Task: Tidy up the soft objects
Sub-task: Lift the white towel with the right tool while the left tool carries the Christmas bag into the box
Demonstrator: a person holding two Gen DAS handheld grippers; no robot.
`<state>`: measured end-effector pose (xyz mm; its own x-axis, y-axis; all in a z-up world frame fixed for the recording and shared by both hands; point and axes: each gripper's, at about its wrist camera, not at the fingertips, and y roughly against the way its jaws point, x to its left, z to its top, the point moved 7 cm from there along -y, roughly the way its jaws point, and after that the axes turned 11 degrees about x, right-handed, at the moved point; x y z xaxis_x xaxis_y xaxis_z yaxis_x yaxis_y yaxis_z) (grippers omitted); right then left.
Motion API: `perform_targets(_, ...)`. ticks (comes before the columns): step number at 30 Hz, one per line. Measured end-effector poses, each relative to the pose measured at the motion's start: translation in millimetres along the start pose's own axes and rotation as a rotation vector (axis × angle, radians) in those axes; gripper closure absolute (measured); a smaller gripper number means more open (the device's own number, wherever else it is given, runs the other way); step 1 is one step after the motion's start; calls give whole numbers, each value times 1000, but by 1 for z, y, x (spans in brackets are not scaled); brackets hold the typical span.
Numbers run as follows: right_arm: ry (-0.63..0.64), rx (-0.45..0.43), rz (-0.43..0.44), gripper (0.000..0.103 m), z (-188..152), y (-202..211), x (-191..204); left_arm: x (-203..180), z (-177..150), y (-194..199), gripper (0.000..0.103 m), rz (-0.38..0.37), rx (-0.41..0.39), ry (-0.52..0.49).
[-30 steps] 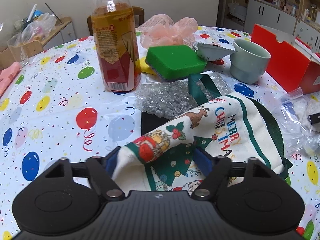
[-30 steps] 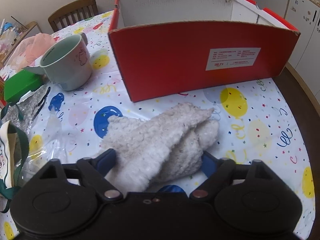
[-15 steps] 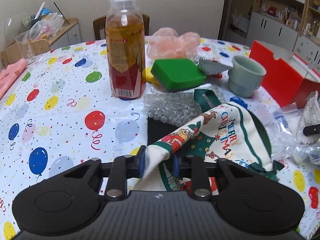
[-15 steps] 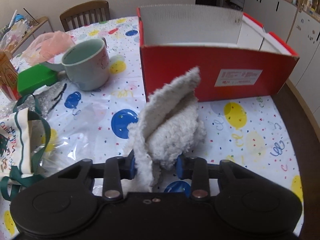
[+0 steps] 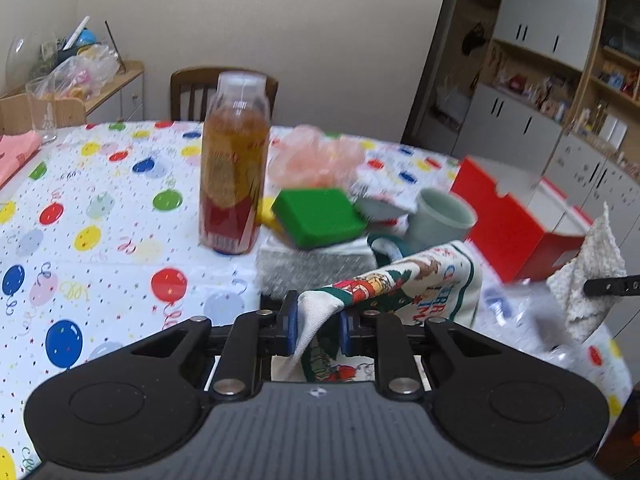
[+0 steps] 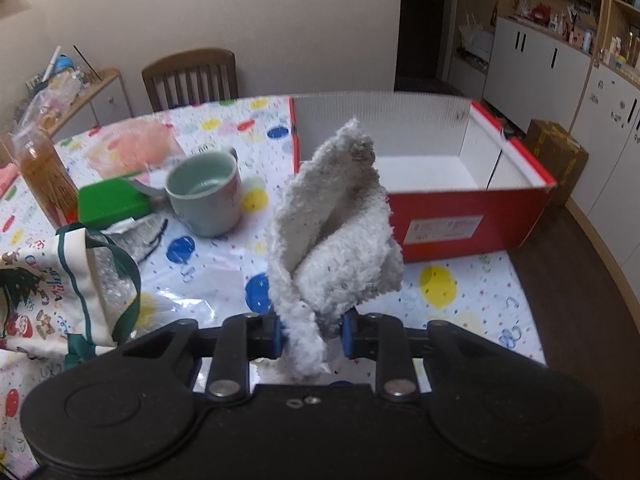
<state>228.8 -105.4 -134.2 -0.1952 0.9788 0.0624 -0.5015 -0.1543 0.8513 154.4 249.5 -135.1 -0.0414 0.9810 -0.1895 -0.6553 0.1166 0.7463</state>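
Observation:
My left gripper (image 5: 318,330) is shut on the edge of a Christmas-print cloth bag (image 5: 420,288) with green trim and lifts it off the table; the bag also shows in the right wrist view (image 6: 48,292). My right gripper (image 6: 310,334) is shut on a fluffy white cloth (image 6: 336,232) and holds it up in front of the open red box (image 6: 472,224), whose white inside looks empty. The white cloth also shows at the right edge of the left wrist view (image 5: 592,272). A green sponge (image 5: 320,218) lies on bubble wrap (image 5: 308,266).
A tall bottle of amber drink (image 5: 232,176) stands mid-table. A pale green mug (image 5: 440,216) stands near the red box (image 5: 516,216). A pink mesh bag (image 5: 316,156) lies behind the sponge. Clear plastic bags (image 5: 532,320) lie at right. A wooden chair (image 6: 192,76) stands behind the table.
Both grippers went from open to shut on their cloths and have risen. The Christmas bag and the white cloth are lifted off the table. The views have tilted up.

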Motion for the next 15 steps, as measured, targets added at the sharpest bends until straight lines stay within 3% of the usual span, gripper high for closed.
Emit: perform_targets(15,67,-78,141,79,30,38,-12,-41,44,47,85,-45,-123,34)
